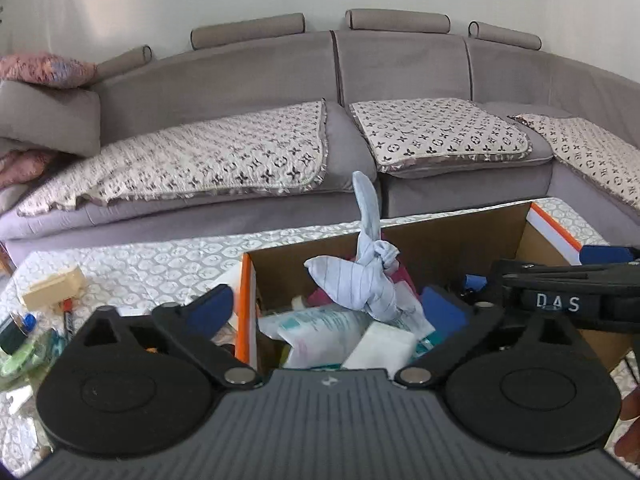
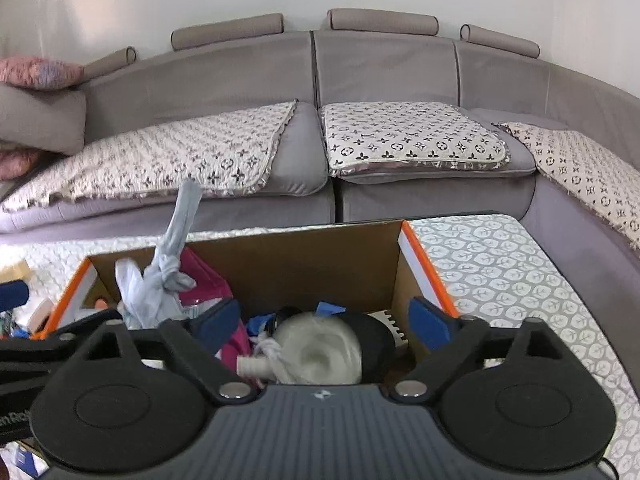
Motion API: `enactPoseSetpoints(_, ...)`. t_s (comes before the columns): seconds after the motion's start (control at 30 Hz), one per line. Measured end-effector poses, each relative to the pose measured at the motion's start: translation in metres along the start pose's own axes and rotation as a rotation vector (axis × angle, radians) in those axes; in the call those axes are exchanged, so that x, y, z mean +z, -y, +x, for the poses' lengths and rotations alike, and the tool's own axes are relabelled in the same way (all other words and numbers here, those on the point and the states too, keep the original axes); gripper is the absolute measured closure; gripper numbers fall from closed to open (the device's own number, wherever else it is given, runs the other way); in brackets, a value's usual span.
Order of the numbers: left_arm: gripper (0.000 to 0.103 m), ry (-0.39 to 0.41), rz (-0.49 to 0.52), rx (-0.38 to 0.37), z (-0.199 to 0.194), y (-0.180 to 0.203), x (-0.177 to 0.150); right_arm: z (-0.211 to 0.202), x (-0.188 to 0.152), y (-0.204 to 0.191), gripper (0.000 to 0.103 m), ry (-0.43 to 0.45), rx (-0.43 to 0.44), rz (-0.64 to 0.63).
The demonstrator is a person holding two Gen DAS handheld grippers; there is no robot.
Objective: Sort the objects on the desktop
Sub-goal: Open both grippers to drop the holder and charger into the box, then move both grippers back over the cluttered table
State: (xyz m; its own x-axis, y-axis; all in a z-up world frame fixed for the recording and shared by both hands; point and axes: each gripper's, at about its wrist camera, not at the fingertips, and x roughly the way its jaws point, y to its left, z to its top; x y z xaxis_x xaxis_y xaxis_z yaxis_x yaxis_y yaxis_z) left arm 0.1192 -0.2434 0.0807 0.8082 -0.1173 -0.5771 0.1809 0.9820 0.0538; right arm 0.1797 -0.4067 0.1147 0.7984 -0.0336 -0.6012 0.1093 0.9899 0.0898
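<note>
A cardboard box point(image 1: 452, 236) with orange rims stands on the table, filled with packets and small items. On top of them lies a knotted pale-blue striped cloth bundle point(image 1: 362, 280), its tail sticking up. My left gripper point(image 1: 326, 308) is open over the box's left half, its blue pads clear of the bundle. My right gripper point(image 2: 326, 320) is open over the box's point(image 2: 280, 260) right half, above a white ball of string point(image 2: 316, 354) and a dark object. The cloth bundle point(image 2: 160, 288) lies left of it, beside a pink item point(image 2: 204, 276). In the left wrist view the right gripper point(image 1: 540, 270) shows at the right.
A patterned cloth covers the table point(image 2: 500, 272). Left of the box lie a beige block point(image 1: 52, 284), a marker and green and blue small items point(image 1: 24, 344). A grey sofa point(image 1: 240, 80) with patterned covers runs behind the table. A hand point(image 1: 630, 420) shows at the lower right edge.
</note>
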Motion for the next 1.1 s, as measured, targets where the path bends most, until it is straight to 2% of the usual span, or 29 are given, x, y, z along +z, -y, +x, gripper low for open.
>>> enactPoseSetpoints(0.33, 0.000, 0.011, 0.009, -0.021, -0.010, -0.002, 0.001, -0.016, 0.001, -0.006, 0.000, 0.046, -0.043, 0.014)
enactPoseSetpoints(0.57, 0.000, 0.042, -0.012, -0.031, -0.034, -0.026, 0.004, -0.045, 0.004, -0.026, 0.000, 0.098, -0.052, 0.012)
enactPoseSetpoints(0.87, 0.000, 0.102, -0.058, 0.009, -0.076, -0.100, -0.007, -0.081, 0.000, -0.089, 0.000, 0.139, -0.001, -0.023)
enactPoseSetpoints(1.1, 0.000, 0.136, -0.082, 0.138, -0.095, -0.188, -0.045, -0.095, -0.037, -0.164, 0.000, 0.170, 0.117, -0.083)
